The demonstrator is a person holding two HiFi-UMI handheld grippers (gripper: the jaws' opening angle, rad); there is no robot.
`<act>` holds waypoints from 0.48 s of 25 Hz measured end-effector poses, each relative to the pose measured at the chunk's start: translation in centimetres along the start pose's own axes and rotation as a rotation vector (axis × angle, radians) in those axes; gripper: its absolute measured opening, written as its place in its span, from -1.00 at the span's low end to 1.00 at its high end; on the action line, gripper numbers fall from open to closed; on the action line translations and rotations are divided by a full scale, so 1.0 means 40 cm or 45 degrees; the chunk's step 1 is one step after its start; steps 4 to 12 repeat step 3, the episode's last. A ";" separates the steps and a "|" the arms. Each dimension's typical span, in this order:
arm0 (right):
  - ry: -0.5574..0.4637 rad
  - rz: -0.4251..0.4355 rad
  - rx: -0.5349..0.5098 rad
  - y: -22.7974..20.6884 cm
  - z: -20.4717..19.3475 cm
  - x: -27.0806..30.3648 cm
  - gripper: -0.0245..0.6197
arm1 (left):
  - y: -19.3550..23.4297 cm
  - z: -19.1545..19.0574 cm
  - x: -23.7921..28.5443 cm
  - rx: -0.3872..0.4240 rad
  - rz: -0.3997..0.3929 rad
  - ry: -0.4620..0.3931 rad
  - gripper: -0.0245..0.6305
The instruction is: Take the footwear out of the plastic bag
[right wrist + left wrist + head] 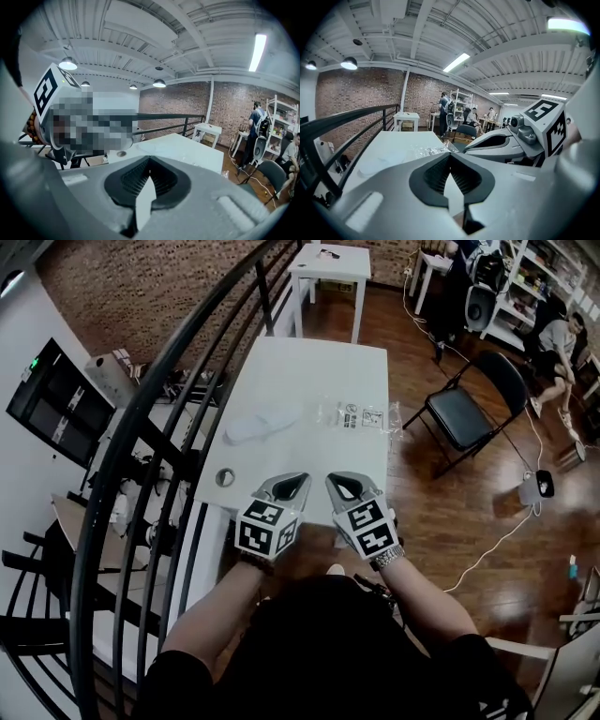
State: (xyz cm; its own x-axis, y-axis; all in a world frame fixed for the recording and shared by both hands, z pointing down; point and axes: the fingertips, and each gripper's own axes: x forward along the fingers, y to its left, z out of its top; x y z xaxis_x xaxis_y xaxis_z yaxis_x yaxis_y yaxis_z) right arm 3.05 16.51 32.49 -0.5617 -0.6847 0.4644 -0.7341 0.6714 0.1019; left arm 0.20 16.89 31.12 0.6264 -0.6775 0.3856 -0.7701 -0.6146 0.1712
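Observation:
A white slipper [262,425] lies bare on the white table [309,371], left of centre. To its right a clear plastic bag [361,415] with printed labels lies flat; whether anything is inside it I cannot tell. My left gripper [292,482] and right gripper [342,482] are held side by side over the table's near edge, both shut and empty, well short of slipper and bag. In the left gripper view the shut left gripper [450,155] points down the table toward the crinkled bag [433,150]. The right gripper [149,161] in its own view is shut too.
A black railing [178,381] curves along the table's left side. A round cable hole [225,477] sits in the table's near left corner. A black folding chair [469,409] stands to the right, a second white table [330,268] beyond. People sit at the far right.

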 end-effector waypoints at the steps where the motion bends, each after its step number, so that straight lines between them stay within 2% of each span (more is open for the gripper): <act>1: 0.001 -0.004 0.000 0.013 0.001 -0.004 -0.95 | -0.001 -0.005 -0.011 0.001 -0.003 0.000 -0.88; 12: 0.003 -0.013 -0.001 0.037 0.002 -0.012 -0.95 | -0.002 -0.015 -0.034 0.001 -0.008 0.000 -0.88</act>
